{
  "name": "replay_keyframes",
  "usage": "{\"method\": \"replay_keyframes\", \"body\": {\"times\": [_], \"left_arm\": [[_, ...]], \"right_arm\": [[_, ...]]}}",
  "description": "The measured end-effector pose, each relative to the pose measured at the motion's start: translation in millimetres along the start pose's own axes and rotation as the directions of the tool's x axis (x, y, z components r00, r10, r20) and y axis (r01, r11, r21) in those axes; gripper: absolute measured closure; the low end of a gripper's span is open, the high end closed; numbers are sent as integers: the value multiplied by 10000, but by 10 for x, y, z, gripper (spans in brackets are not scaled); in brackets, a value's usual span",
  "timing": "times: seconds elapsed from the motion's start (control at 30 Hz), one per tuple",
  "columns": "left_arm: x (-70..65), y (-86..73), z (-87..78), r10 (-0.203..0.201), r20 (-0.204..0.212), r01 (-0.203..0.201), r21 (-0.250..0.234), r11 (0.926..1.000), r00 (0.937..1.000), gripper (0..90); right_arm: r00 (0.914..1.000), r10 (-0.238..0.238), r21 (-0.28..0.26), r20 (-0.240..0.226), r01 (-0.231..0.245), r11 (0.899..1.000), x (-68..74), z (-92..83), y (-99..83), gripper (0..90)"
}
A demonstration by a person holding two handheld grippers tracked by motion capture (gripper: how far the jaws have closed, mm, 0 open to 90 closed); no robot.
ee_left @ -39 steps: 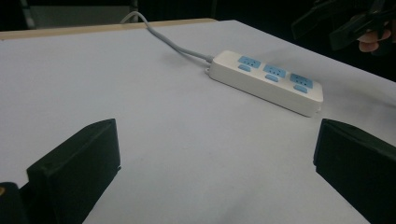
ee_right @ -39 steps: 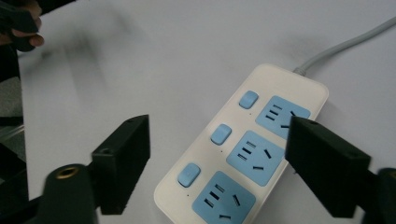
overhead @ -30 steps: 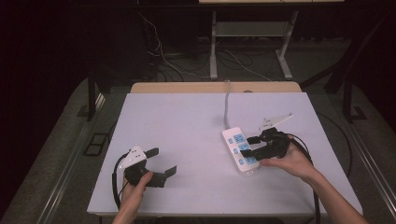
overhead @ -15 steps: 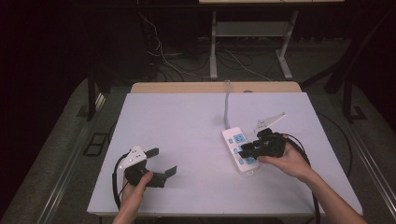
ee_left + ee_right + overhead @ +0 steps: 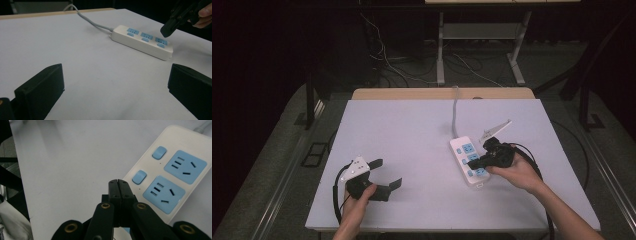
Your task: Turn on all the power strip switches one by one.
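- A white plastic power strip (image 5: pixel 469 161) with 3 blue sockets and blue switches lies on the right half of the white table (image 5: pixel 412 130); its grey cable (image 5: pixel 455 112) runs toward the far edge.
- The right gripper (image 5: pixel 118 185), jaws pressed together with nothing between them, hovers over the strip's near end beside a blue switch (image 5: pixel 139 177).
- The left gripper (image 5: pixel 384 173) rests at the table's near-left, jaws spread wide, well apart from the strip.
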State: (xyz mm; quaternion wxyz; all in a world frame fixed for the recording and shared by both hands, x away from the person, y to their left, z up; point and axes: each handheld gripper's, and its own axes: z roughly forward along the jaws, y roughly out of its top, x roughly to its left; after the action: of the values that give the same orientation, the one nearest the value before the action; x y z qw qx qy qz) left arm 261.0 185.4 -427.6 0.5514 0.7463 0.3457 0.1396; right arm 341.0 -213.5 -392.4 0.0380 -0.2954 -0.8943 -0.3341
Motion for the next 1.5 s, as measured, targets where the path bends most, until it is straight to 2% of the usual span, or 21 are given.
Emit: {"method": "replay_keyframes", "body": {"times": [0.17,0.43,0.7,1.03,1.23,1.27,1.3,1.4,1.5], "left_arm": [[0,-2,0,-10,0,10,3,10000,10000,0],[1,-4,2,-31,-4,31,13,10000,10000,0],[1,-5,4,-24,-4,24,34,10000,10000,0],[-4,-7,7,-16,31,15,91,10000,10000,0],[-6,-6,6,18,28,-18,102,9999,10000,0],[-6,-7,6,17,29,-17,104,9999,10000,0],[-6,-7,6,10,24,-10,108,9999,10000,0],[-8,-5,5,27,19,-27,101,9999,10000,0],[-5,-8,1,13,8,-13,110,9999,10000,0]], "right_arm": [[10000,-14,506,52,11,9987,18,94,7,900],[9998,-4,738,210,-11,9973,8,133,5,900],[9997,-72,862,225,52,9963,7,155,0,900],[9994,107,915,330,-137,9957,-16,170,-5,900],[9996,186,793,229,-204,9966,-41,179,-24,900],[9995,201,808,254,-221,9965,-40,180,-22,900],[9987,185,781,467,-221,9967,-43,187,-12,900],[9991,293,711,298,-314,9970,-67,200,-8,900],[9992,183,767,358,-211,9968,-49,215,10,900]]}}
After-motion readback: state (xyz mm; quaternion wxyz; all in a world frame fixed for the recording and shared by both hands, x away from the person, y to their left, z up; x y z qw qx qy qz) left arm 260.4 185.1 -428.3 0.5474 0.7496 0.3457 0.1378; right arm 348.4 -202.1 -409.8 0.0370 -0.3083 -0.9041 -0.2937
